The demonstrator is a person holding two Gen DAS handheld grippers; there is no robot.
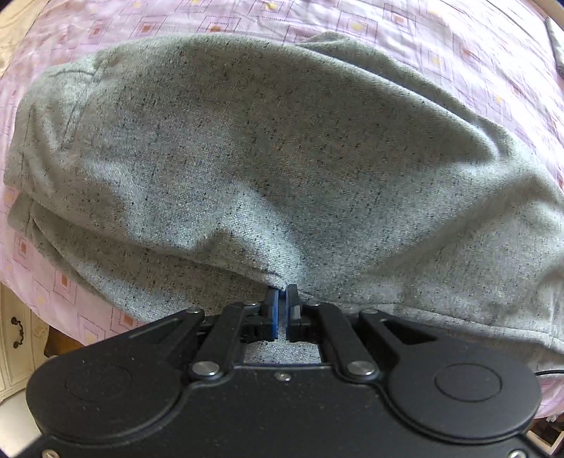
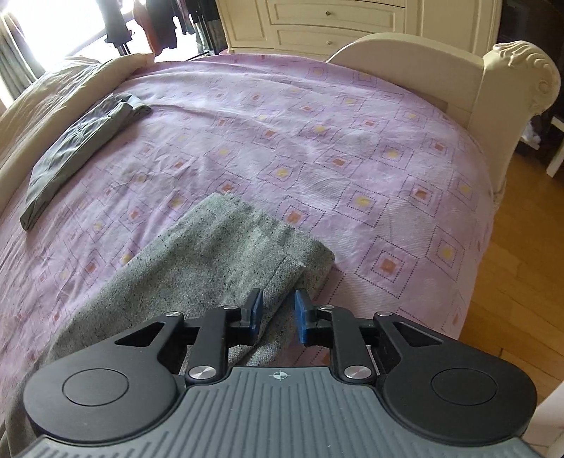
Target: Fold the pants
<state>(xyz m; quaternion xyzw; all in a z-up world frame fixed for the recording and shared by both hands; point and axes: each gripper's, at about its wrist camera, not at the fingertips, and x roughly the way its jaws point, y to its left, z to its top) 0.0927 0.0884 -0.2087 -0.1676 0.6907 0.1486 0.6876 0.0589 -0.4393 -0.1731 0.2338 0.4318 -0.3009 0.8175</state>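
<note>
Your two grippers sit at the near edge of the speckled grey woven pants (image 1: 282, 158) on the pink sheet with square print (image 1: 405, 31).

In the left wrist view your left gripper (image 1: 282, 299) has its blue pads (image 1: 271, 310) drawn almost together, pinching a fold of the grey cloth at lower centre, while the pants fill most of the frame in a broad mound. In the right wrist view your right gripper (image 2: 278, 313) holds its fingers moderately apart, astride the hem end of a pant leg (image 2: 225, 253) that lies flat at lower centre; nothing is clamped there. A folded dark grey garment (image 2: 74, 148) lies well apart at upper left, and the cream headboard (image 2: 458, 74) stands at upper right.
</note>
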